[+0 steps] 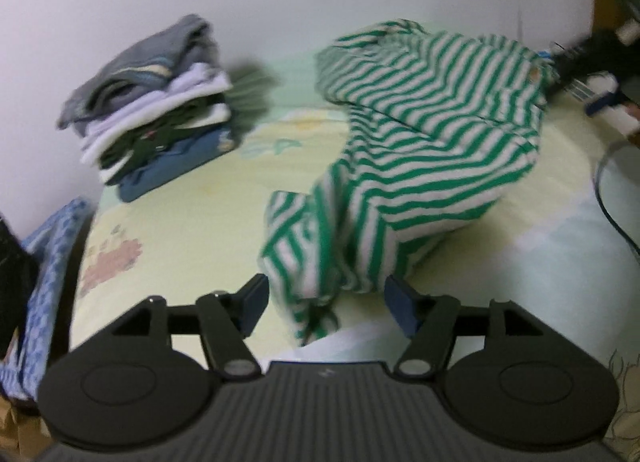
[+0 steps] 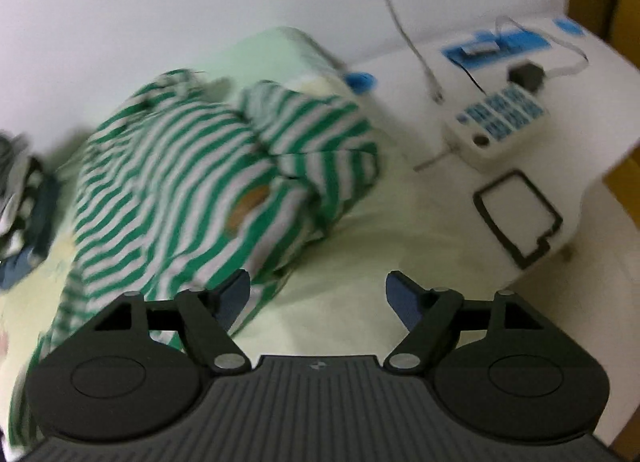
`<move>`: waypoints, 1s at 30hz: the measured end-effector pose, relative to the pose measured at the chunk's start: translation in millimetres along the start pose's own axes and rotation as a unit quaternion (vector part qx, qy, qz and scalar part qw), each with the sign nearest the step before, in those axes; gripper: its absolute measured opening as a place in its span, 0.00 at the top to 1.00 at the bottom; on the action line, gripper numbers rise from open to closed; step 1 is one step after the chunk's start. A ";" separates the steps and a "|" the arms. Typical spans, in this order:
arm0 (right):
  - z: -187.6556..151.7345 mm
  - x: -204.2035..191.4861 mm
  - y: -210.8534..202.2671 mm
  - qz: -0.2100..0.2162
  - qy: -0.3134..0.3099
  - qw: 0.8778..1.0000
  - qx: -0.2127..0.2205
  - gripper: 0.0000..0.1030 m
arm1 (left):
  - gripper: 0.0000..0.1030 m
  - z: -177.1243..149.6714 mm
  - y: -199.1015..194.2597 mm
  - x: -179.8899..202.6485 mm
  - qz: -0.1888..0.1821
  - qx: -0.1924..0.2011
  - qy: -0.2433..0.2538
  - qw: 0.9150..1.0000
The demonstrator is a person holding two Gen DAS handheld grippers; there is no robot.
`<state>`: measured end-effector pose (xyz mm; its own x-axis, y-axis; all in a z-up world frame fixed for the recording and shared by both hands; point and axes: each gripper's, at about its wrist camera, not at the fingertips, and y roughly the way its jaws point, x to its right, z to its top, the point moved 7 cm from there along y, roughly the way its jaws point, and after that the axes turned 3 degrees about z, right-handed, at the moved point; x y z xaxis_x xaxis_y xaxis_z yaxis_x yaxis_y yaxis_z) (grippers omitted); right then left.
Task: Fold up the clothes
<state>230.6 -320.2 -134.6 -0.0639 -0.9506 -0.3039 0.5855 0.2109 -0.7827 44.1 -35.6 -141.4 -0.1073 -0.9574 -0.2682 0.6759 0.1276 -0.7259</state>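
While the left wrist view is blurred, it shows the left gripper (image 1: 326,302) with fingers spread, a bunched end of the green-striped garment (image 1: 420,150) lying between them on the bed (image 1: 192,230); a stack of folded clothes (image 1: 152,110) sits well apart. From the right wrist, the right gripper (image 2: 318,294) is likewise spread, holding nothing, at the garment's near edge. Soft, light and limp, it should be pinched at a hem or corner.

Folded stack (image 1: 152,102) lies left of the shirt (image 1: 420,150) on the bed (image 1: 180,230).
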 end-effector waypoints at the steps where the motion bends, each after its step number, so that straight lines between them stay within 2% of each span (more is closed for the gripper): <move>1: 1.2 -2.9 -0.1 0.001 -0.002 1.000 0.003 0.25 | 0.31 0.3 4.9 4.2 -0.005 -0.001 0.004 1.000; 3: 3.6 -8.8 -0.2 0.003 -0.007 1.000 0.009 0.25 | 0.26 0.4 17.2 9.7 -0.012 -0.006 0.006 1.000; 4: 4.8 -11.7 -0.3 0.003 -0.009 1.000 0.012 0.25 | 0.26 0.6 23.6 11.8 -0.013 -0.008 0.007 1.000; 5: 6.0 -14.6 -0.4 0.004 -0.012 1.000 0.015 0.23 | 0.31 1.0 31.3 11.6 -0.007 -0.013 0.009 1.000; 6: 7.2 -17.6 -0.5 0.005 -0.014 1.000 0.018 0.26 | 0.51 0.9 39.4 11.5 0.001 -0.020 0.009 1.000; 7: 8.4 -20.5 -0.5 0.006 -0.016 1.000 0.021 0.29 | 0.67 0.4 45.8 10.3 0.008 -0.028 0.009 1.000; 8: 9.6 -23.4 -0.6 0.007 -0.018 1.000 0.024 0.57 | 0.93 0.7 49.4 7.0 0.016 -0.032 0.003 0.999; 9: 10.8 -26.4 -0.7 0.008 -0.021 0.999 0.027 0.88 | 0.92 0.9 52.9 3.8 0.024 -0.036 -0.003 0.999; 10: 12.0 -29.3 -0.8 0.008 -0.023 0.999 0.030 0.87 | 0.92 1.5 55.3 -0.1 0.030 -0.039 -0.010 0.999; 15: 14.2 -44.1 -7.1 0.019 -0.038 0.998 0.046 0.89 | 0.92 11.4 31.0 -31.4 0.052 0.010 -0.050 0.997; 19: -8.9 -52.2 -46.8 0.067 -0.052 0.995 0.047 0.91 | 0.92 16.7 -1.6 -58.3 0.050 0.042 -0.069 0.995; 20: -16.3 -54.2 -56.8 0.079 -0.057 0.994 0.045 0.98 | 0.92 17.8 -12.1 -65.3 0.050 0.053 -0.072 0.995; 22: -31.9 -59.1 -76.3 0.095 -0.066 0.993 0.040 1.00 | 0.92 17.1 -30.6 -80.4 0.051 0.070 -0.076 0.993; 24: -48.2 -64.6 -92.4 0.107 -0.083 0.990 0.032 1.00 | 0.91 11.6 -39.7 -96.1 0.047 0.069 -0.082 0.993; 27: -68.3 -68.3 -103.0 0.077 -0.113 0.990 0.021 0.99 | 0.90 -1.5 -50.3 -120.7 0.046 0.065 -0.091 0.993; 28: -74.3 -69.6 -103.5 0.074 -0.121 0.990 0.010 0.99 | 0.92 -7.2 -51.4 -128.2 0.062 0.062 -0.087 0.992; 29: -79.9 -69.1 -102.8 0.065 -0.126 0.990 0.001 0.90 | 0.99 -12.9 -52.1 -136.1 0.079 0.060 -0.083 0.992; 30: -84.5 -66.2 -101.5 0.049 -0.127 0.991 -0.002 0.72 | 1.00 -19.1 -51.3 -145.6 0.100 0.056 -0.080 0.990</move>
<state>107.1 -259.4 -80.9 0.1985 -0.9522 -0.2321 0.5752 0.3049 -0.7591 11.1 102.2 -77.2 0.1477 -0.9458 -0.2891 0.7491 0.2979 -0.5917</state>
